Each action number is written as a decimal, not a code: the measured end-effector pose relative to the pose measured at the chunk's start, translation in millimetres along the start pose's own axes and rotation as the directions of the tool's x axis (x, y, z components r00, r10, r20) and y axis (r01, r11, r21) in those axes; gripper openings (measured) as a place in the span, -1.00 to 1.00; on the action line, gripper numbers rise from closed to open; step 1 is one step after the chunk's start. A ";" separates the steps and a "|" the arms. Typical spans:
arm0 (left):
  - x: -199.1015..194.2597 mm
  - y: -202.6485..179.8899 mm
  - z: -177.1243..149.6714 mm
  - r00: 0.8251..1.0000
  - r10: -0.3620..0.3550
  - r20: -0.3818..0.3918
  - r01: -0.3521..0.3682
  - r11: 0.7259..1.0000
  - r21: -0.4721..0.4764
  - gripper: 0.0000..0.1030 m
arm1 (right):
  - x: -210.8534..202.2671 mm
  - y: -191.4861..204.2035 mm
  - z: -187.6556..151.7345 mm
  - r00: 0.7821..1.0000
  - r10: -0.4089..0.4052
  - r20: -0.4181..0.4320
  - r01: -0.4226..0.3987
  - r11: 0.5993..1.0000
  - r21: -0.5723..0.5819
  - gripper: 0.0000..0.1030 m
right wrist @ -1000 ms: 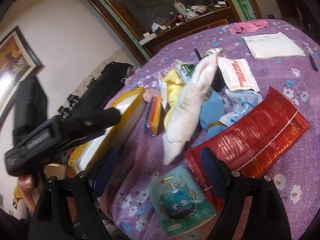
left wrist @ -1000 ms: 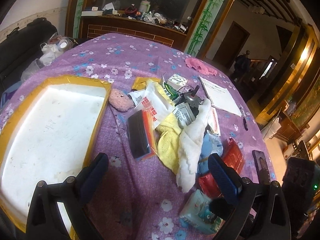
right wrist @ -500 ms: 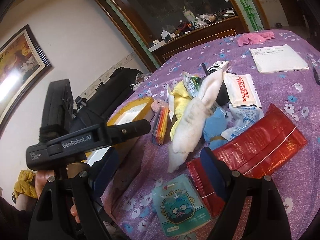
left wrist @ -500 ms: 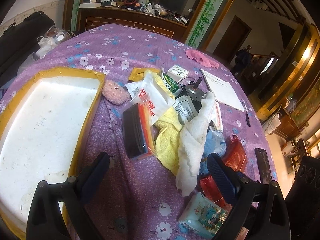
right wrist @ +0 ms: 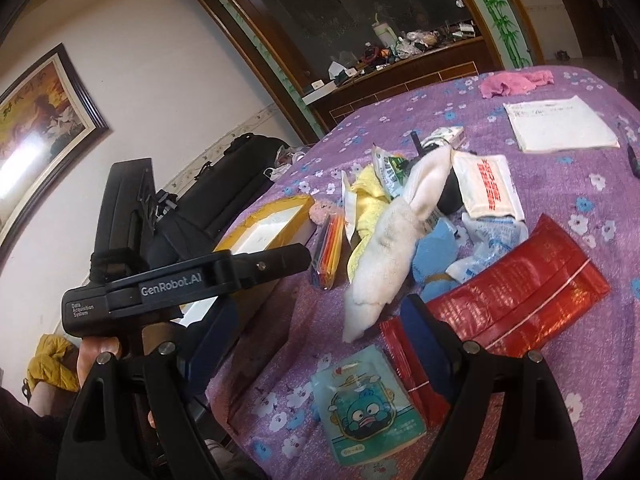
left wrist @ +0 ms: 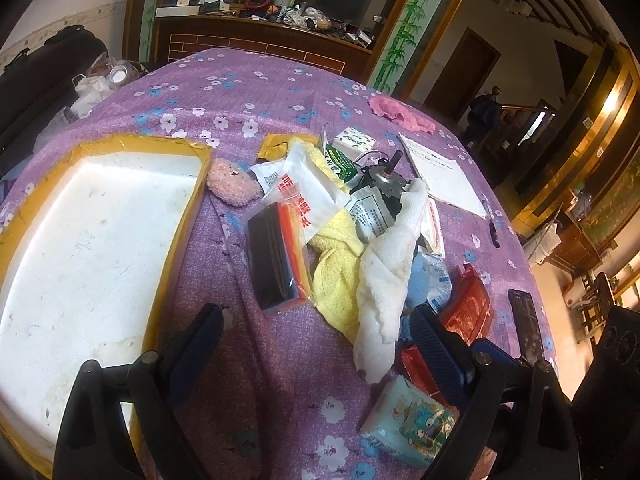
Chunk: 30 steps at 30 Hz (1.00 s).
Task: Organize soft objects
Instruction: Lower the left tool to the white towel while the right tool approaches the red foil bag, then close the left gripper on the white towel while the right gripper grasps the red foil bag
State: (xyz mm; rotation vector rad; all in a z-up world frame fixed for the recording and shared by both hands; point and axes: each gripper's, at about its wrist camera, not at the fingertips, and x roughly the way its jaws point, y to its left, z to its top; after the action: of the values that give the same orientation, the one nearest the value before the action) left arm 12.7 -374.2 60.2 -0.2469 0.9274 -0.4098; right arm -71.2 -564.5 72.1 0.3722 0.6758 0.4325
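A white towel (left wrist: 388,280) lies draped over a pile in the middle of the purple flowered table, with a yellow cloth (left wrist: 336,268) under its left side. A pink plush (left wrist: 232,180) sits beside the yellow-rimmed white tray (left wrist: 184,232). A pink cloth (left wrist: 400,112) lies at the far edge. My left gripper (left wrist: 316,320) hovers just short of the towel's near end, jaws wide and closing with nothing between them. My right gripper (right wrist: 320,308) is open and empty, near the towel (right wrist: 392,240) and a blue cloth (right wrist: 434,256). The left gripper's black body (right wrist: 180,284) crosses the right wrist view.
A pack of markers (left wrist: 280,256), a small motor (left wrist: 384,184), white sachets, a red packet (right wrist: 520,284) and a cartoon packet (right wrist: 368,396) crowd the pile. A paper sheet (left wrist: 444,176), a pen and a dark handset (left wrist: 524,320) lie to the right. A black bag sits beyond the table's left.
The left gripper's jaws have come in slightly. Both views have shifted a little. Nothing on the table has moved.
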 end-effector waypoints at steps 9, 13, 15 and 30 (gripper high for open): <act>-10.8 6.6 -3.4 1.000 -0.018 0.009 0.018 1.000 -0.012 0.81 | -7.6 -4.0 1.5 0.995 -0.099 0.022 0.098 0.995 0.015 0.45; -8.2 -1.8 -6.4 0.999 -0.039 -0.008 0.039 0.999 0.022 0.81 | -10.4 -18.7 2.8 0.988 -0.154 0.022 0.152 0.986 0.066 0.39; -6.4 -7.8 -5.4 0.999 -0.040 -0.009 0.040 0.998 0.046 0.81 | -12.9 -25.0 0.5 0.981 -0.191 0.022 0.188 0.978 0.095 0.37; 55.6 -64.6 15.6 0.995 -0.019 -0.095 0.046 0.956 0.290 0.58 | -13.4 -83.2 -12.6 0.929 -0.360 -0.080 0.364 0.862 0.353 0.37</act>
State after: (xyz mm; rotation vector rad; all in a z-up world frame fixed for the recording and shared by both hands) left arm 39.8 -456.3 53.5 0.0271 0.9403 -0.5861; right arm -67.4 -639.3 31.4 0.5791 0.8202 -0.0563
